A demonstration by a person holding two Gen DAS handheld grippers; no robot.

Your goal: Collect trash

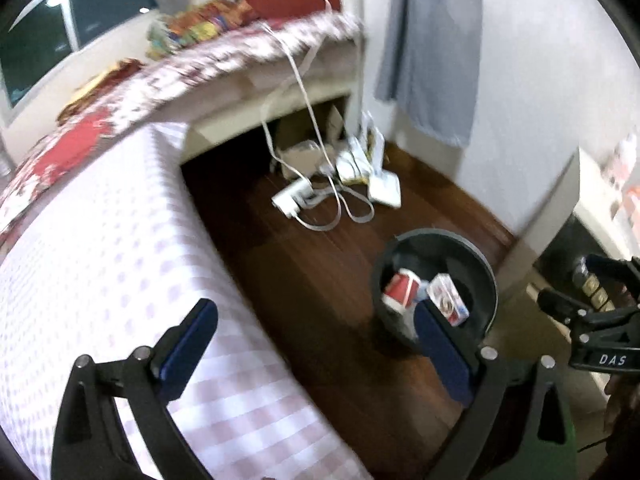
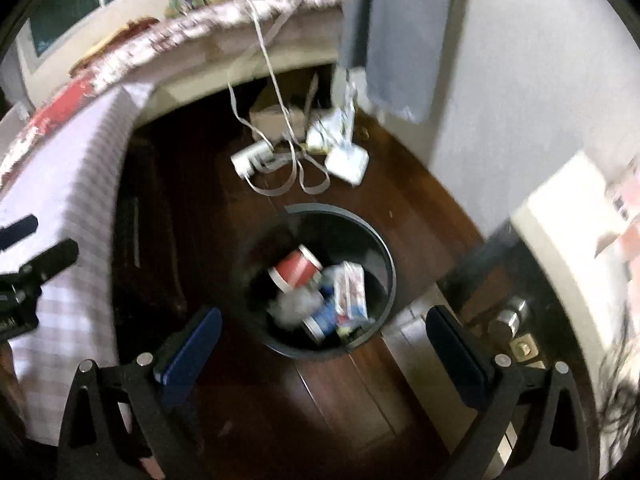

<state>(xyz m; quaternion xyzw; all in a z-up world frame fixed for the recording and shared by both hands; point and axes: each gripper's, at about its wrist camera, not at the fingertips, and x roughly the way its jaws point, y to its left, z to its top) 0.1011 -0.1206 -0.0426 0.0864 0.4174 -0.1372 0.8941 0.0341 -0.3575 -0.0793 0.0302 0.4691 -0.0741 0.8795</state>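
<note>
Here both tongs, left (image 1: 316, 344) and right (image 2: 324, 344), gape empty above the bin's rim (image 2: 382, 244), beside the bed edge (image 2: 116, 152).

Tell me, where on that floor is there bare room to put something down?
Bare wood floor lies in front of the bin, and a strip runs between the bin and the checked bedcover. It is crowded behind the bin, where white cables and chargers tangle by the boxes under the bed.

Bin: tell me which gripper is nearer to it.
Right. The right gripper hangs open just above the bin; the left gripper, also open, is off to its side by the bed.
</note>
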